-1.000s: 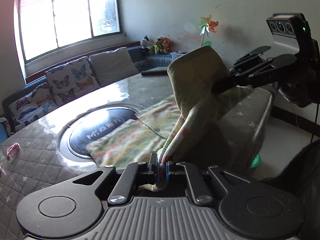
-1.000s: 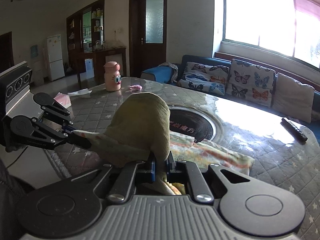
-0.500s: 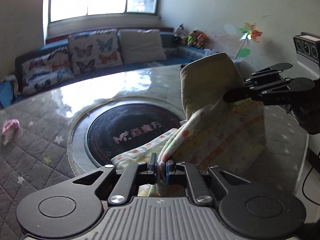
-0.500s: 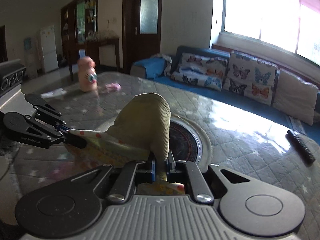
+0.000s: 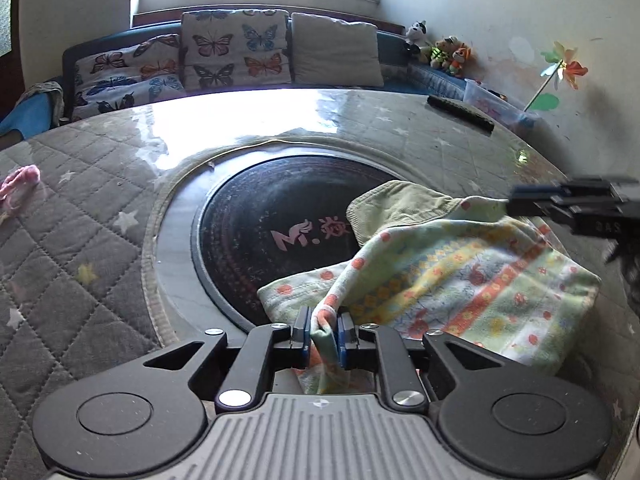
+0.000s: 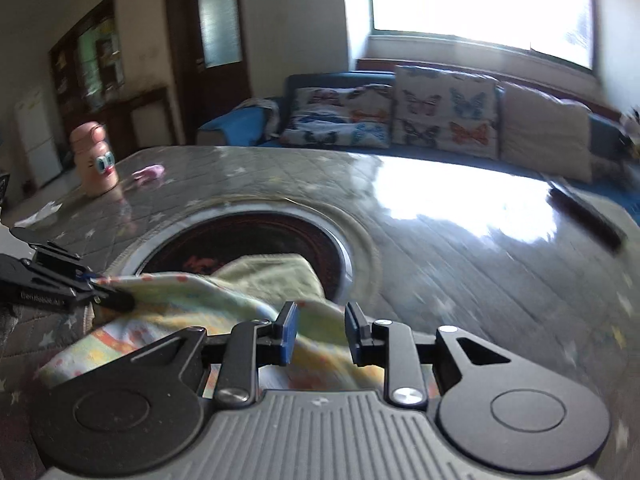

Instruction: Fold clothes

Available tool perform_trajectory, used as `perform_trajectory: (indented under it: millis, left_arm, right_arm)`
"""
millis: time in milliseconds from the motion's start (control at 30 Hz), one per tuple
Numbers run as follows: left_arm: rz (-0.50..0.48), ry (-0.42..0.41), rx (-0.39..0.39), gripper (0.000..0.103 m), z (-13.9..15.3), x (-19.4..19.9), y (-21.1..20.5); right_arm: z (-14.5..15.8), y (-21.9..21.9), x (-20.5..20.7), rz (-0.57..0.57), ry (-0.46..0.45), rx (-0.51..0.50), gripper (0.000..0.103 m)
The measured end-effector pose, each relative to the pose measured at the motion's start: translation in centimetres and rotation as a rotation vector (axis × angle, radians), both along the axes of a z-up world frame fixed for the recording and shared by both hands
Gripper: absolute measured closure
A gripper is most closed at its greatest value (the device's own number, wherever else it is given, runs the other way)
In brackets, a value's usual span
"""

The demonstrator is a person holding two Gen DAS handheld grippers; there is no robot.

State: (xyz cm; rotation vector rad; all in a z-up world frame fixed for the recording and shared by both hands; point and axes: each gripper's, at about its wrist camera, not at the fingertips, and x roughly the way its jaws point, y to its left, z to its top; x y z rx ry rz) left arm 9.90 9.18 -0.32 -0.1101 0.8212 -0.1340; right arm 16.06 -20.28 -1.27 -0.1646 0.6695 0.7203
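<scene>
A small patterned garment [image 5: 460,276] with a green ribbed waistband [image 5: 400,204] lies folded over on the round table, partly over the dark centre disc [image 5: 280,232]. My left gripper [image 5: 323,336] is shut on a corner of the garment at the near edge. My right gripper [image 6: 318,332] is open, its jaws parted over the garment [image 6: 192,300], which lies slack between them. In the left wrist view the right gripper's fingers [image 5: 560,204] sit at the garment's far right corner. In the right wrist view the left gripper's fingers [image 6: 72,292] hold the left corner.
The table has a grey quilted cover [image 5: 72,240] with stars. A pink bottle [image 6: 94,158] and a pink item [image 6: 150,172] stand far left. A black remote [image 5: 460,114] lies at the far right. A sofa with butterfly cushions [image 5: 236,52] is behind.
Both grippers came down and laid the lifted garment flat on the table. The right gripper opened and let go of the waistband. The left stays shut on its corner.
</scene>
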Motion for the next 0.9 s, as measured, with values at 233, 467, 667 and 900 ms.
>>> perform_trajectory:
  millis: [233,467,667,900]
  left_arm:
    - [0.070,-0.003,0.029,0.072,0.1,0.3,0.6]
    - [0.121,-0.033,0.043,0.068,1.0,0.2,1.0]
    - [0.054,-0.090,0.029,0.068,2.7,0.0,-1.0]
    - [-0.049,-0.085,0.005,0.068,2.5,2.0,-4.0]
  right_arm:
    - [-2.4,-4.3,1.2,-0.164,0.089,-0.021,0.077]
    - [-2.8,-4.7,2.7,-0.184,0.125,0.039,0.077]
    - [-2.2,-4.4,1.9,-0.213,0.098,0.040,0.099]
    - [-0.1,-5.5,-0.2,-0.297,0.061,0.039,0.102]
